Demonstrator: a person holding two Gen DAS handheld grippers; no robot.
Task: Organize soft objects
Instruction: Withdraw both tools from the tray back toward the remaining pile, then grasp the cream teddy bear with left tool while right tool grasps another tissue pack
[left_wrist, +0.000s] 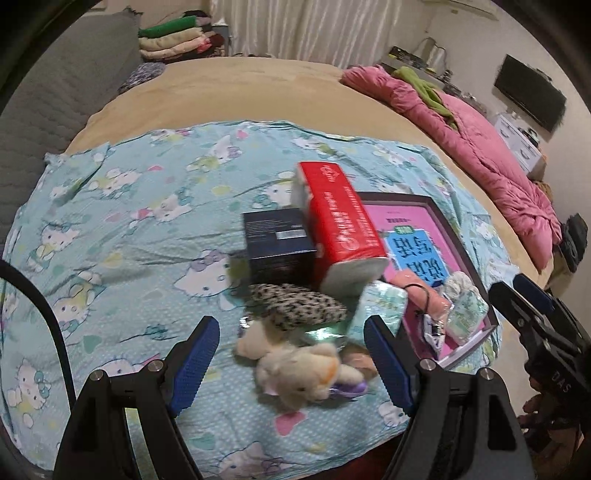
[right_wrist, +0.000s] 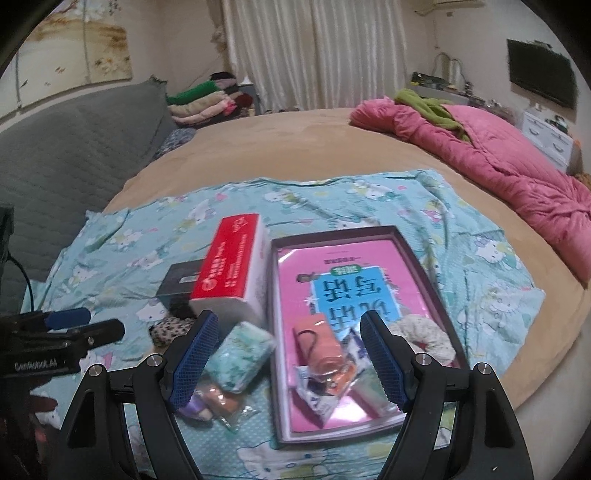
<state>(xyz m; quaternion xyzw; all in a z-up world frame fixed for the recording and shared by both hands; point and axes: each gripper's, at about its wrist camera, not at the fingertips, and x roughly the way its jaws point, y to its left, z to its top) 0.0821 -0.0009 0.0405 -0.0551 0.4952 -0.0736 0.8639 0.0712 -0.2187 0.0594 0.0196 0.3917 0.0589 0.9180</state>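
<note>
On a bed spread with a pale blue cartoon-cat print cloth (left_wrist: 122, 229), both grippers hang over a jumble of small goods, each empty with its jaws spread wide. The left gripper (left_wrist: 291, 354) sits just above a cream plush toy animal (left_wrist: 306, 373), which lies on the cloth between the blue finger pads and apart from both. Just beyond it rest a black-and-white spotted fabric pouch (left_wrist: 299, 306), a dark navy cardboard box (left_wrist: 279, 243) and a red-and-white soft tissue pack (left_wrist: 343, 236) leaning on the box.

The right gripper (right_wrist: 288, 354) looks down on a shallow dark-rimmed tray lined with a pink printed sheet (right_wrist: 436, 288). Already inside are a folded salmon-pink cloth item (right_wrist: 317, 343), a white printed snack wrapper (right_wrist: 325, 387) and a pale floral fabric bundle (right_wrist: 424, 332). A mint-green floral rolled bundle (right_wrist: 240, 358) lies on the cloth just left of the tray, near the right gripper's left finger.

The sorting appears partly done, with the step in hand most likely the pickup of the plush toy. The next move would call for lowering the left gripper around the toy's body and closing gently, since plush should compress and could slip from a shallow pinch, then carrying it right to the tray.
</note>
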